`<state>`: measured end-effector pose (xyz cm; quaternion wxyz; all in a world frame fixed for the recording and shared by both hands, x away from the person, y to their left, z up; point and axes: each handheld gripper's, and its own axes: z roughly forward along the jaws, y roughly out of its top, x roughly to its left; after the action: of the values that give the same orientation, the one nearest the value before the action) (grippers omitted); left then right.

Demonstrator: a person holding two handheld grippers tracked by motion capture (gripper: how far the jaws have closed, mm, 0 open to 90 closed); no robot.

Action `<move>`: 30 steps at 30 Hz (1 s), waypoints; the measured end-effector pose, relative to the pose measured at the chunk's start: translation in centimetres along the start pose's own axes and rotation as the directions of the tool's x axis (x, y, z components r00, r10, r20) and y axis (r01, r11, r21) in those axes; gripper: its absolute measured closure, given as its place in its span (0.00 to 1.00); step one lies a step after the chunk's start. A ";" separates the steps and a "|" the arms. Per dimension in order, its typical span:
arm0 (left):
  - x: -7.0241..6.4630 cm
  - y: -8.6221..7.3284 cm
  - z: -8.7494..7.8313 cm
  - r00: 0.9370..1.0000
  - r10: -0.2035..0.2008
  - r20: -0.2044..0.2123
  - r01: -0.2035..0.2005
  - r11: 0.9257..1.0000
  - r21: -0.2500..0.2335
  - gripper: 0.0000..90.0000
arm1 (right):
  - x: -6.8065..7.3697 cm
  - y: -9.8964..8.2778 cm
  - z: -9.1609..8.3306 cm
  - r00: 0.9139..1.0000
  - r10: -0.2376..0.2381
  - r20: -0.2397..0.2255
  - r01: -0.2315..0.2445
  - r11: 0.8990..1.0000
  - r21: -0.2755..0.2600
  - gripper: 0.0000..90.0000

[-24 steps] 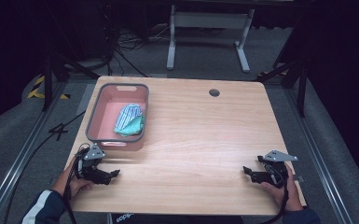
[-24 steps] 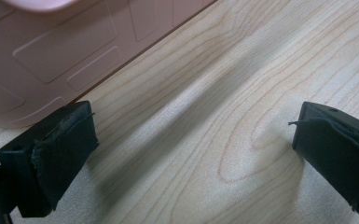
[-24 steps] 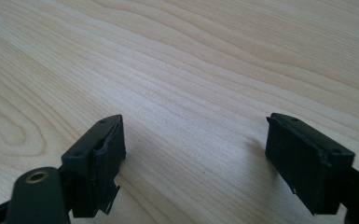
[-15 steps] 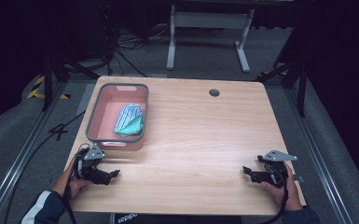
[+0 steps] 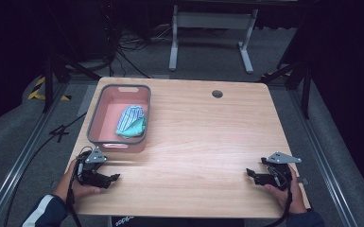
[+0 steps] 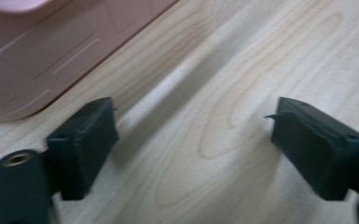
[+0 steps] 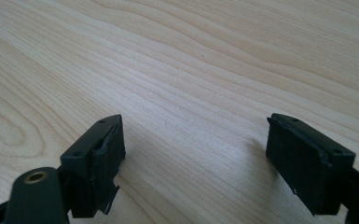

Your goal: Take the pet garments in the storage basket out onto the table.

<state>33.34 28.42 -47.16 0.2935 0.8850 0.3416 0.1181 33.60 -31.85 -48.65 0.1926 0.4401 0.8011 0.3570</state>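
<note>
No brand or label is readable anywhere; at the near edge of the wooden table (image 5: 208, 142) there is a small white print, but it is too small to read.

The pink tray (image 5: 98, 124) with a grey rim stands on the left part of the table, toward the far side. Inside it lies a crumpled cloth (image 5: 130, 121), striped white-blue on one part and green on the other (it leans toward the right wall of the tray). In the left gripper view the outer pink wall (image 6: 37, 51) of the tray shows with raised rectangular lines on it, no writing.

The left gripper (image 5: 113, 178) rests near the front left corner of the table, just beside the near wall of the tray and not touching it. Its jaws stand well apart, with only bare wood between them. The left hand (image 5: 75, 185) holds it from behind. The right gripper (image 5: 249, 173) is near the front right corner, well apart from the tray, held by the right hand (image 5: 288, 194); its jaws are also wide apart over bare wood.

A round cable hole (image 5: 217, 93) sits in the far part of the table. Behind the table, on the grey floor, stand a white metal frame (image 5: 208, 28) and black cables (image 5: 132, 52). Nothing lies between the grippers and the tray.
</note>
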 end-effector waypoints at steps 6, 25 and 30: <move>-1.0 0.9 -0.6 0.998 0.051 -0.039 -0.048 0.997 0.053 0.22 | 0.0 0.0 0.0 1.000 0.000 -0.002 0.000 1.000 0.000 0.22; -1.8 3.3 -4.2 0.990 0.134 -0.042 -0.135 0.991 -0.023 0.25 | 0.0 0.0 0.0 1.000 -0.009 -0.003 0.009 1.000 0.000 0.23; -1.4 3.9 -5.9 0.991 0.110 -0.070 -0.115 0.990 -0.078 0.27 | 0.0 0.0 0.0 1.000 -0.006 -0.004 0.006 1.000 0.001 0.23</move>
<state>32.03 27.74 -40.14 0.3109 0.8857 0.2956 0.1775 33.56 -31.85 -48.65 0.1919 0.4368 0.8031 0.3570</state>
